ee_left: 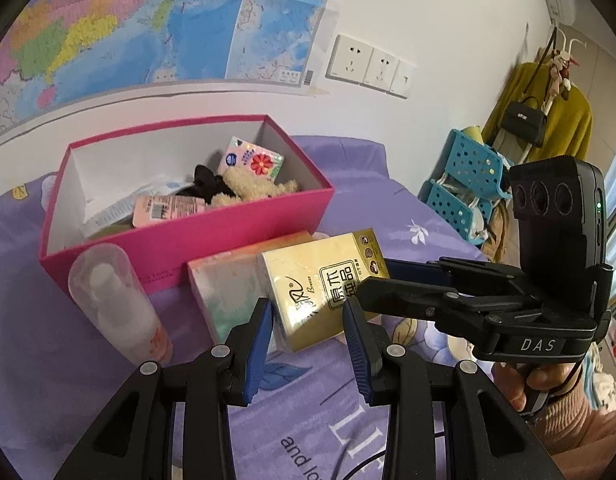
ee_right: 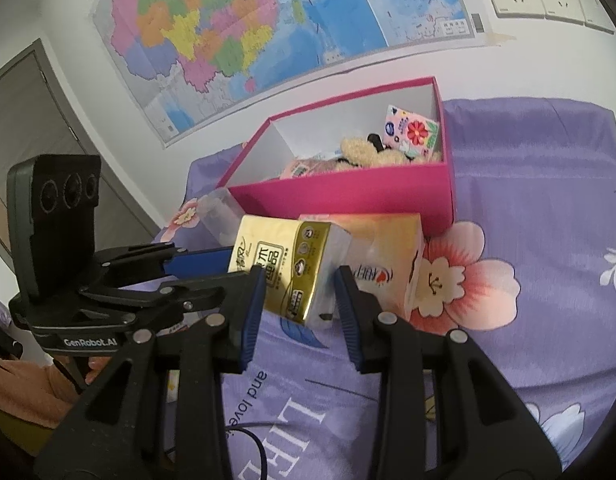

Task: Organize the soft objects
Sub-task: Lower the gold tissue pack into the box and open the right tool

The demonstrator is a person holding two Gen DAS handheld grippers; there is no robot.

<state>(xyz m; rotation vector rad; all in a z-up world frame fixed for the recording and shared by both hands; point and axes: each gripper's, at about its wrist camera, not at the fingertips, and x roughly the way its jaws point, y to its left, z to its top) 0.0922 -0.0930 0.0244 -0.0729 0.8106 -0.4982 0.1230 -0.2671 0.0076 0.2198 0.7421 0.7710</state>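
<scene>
A gold tissue pack [ee_left: 324, 284] [ee_right: 284, 268] lies on the purple bedsheet, leaning on a peach tissue pack [ee_left: 228, 288] [ee_right: 388, 256]. Both grippers sit at the gold pack from opposite sides. My left gripper [ee_left: 308, 344] is open, its jaws astride the pack's near end. My right gripper [ee_right: 298, 308] is open too, its jaws on either side of the pack's end face. Whether the pads touch it I cannot tell. Behind stands a pink box [ee_left: 236, 232] [ee_right: 348, 196] holding a plush toy [ee_left: 248, 188] [ee_right: 364, 152] and a floral tissue pack [ee_left: 252, 160] [ee_right: 412, 132].
A clear-capped bottle [ee_left: 120, 300] [ee_right: 218, 216] lies left of the packs by the box's front. A map and sockets [ee_left: 368, 64] are on the wall behind. A blue basket rack [ee_left: 464, 184] and hanging clothes stand off the bed's right side.
</scene>
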